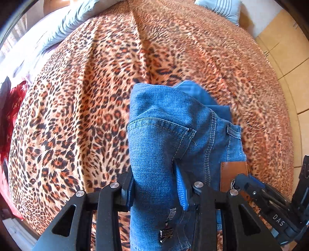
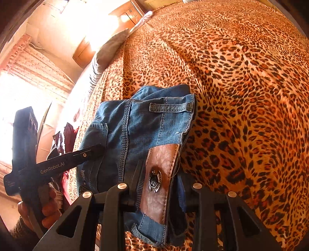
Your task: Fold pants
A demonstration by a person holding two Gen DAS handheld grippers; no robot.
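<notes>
The blue denim pants [image 1: 164, 125] hang bunched above the leopard-print bed cover [image 1: 77, 115]. My left gripper [image 1: 157, 185] is shut on the pocket side of the pants' waist. My right gripper [image 2: 160, 185] is shut on the waistband at the brown leather patch [image 2: 162, 173]. The pants also show in the right wrist view [image 2: 135, 119], with a belt loop at the top. The right gripper shows at the lower right of the left wrist view [image 1: 270, 202], and the left gripper at the left of the right wrist view [image 2: 58, 164]. The pant legs are hidden.
Grey-blue pillows [image 1: 63, 23] lie at the far edge of the bed. A red cloth [image 1: 13, 104] lies at the bed's left side. Tiled floor [image 1: 285, 48] runs along the right. A bright window and wooden furniture [image 2: 127, 15] stand behind the bed.
</notes>
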